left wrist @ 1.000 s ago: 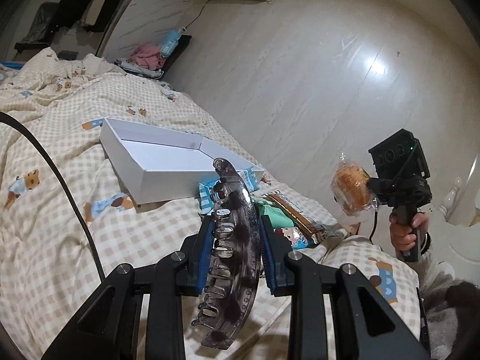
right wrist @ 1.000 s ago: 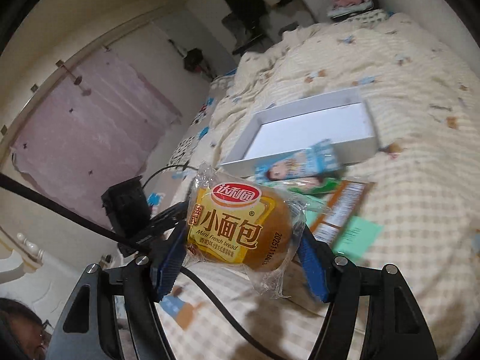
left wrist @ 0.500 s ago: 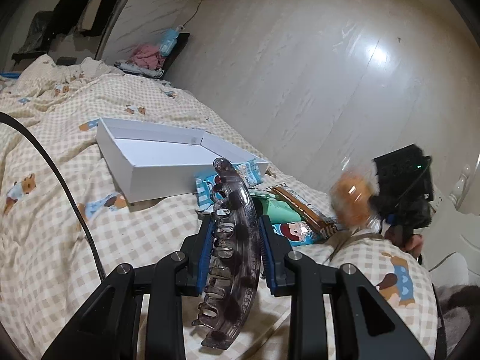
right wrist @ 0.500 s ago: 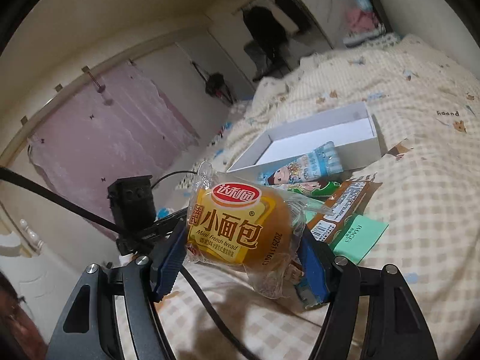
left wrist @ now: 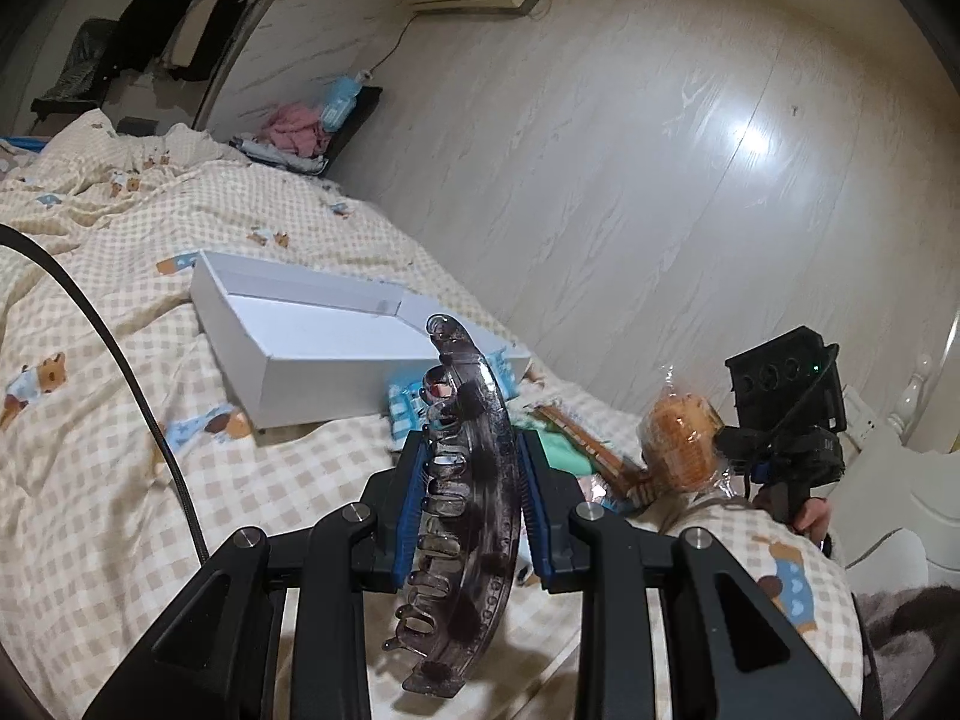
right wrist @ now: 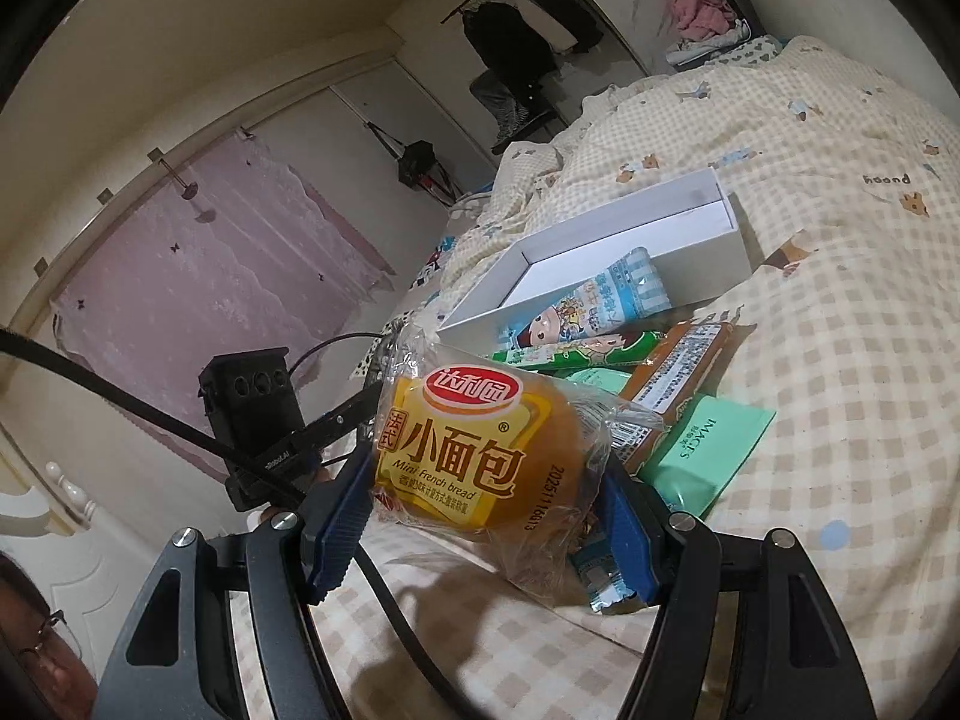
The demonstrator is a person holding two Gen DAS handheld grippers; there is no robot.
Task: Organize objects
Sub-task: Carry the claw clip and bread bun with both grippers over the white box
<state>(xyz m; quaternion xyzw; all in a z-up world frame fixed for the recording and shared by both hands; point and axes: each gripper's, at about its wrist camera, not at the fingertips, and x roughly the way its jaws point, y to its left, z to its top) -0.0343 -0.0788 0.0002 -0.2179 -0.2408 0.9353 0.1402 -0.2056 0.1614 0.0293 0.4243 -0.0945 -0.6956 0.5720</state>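
Note:
My left gripper point(left wrist: 471, 507) is shut on a dark translucent hair claw clip point(left wrist: 465, 480), held upright above the bed. My right gripper point(right wrist: 483, 510) is shut on a packaged mini French bread point(right wrist: 480, 450); it also shows in the left wrist view point(left wrist: 681, 450), at the right. An open white box point(left wrist: 312, 336) lies on the checked quilt ahead, also in the right wrist view point(right wrist: 690, 240). Snack packets lie beside it: a blue one point(right wrist: 588, 306), a green one point(right wrist: 564, 351), a brown one point(right wrist: 678, 372) and a mint-green pack point(right wrist: 702, 450).
The checked quilt point(left wrist: 90, 420) covers the bed. A black cable point(left wrist: 144, 408) crosses the left. A wall point(left wrist: 660, 150) runs along the bed's far side. Clothes hang on a rack point(right wrist: 516, 42). The left gripper's body point(right wrist: 258, 414) shows in the right wrist view.
The right gripper with the bread has dropped lower and nearer the packets. The left gripper still holds the clip, with the view shifted slightly.

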